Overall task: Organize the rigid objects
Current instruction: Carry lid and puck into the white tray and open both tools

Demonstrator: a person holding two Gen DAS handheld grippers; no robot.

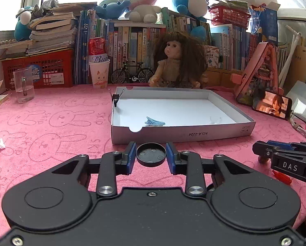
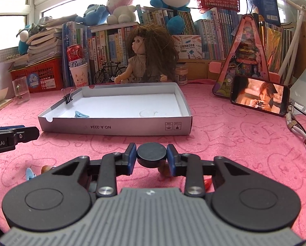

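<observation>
Take the white tray as your landmark: a shallow cardboard lid lying open side up on the table. Inside it, near the front-left corner, a light blue hair clip lies flat. A black binder clip grips its left wall, handles up. A clear round piece rests toward its front right. In front of it, each of your grippers clamps a black round cap, the other held hollow side down.
</observation>
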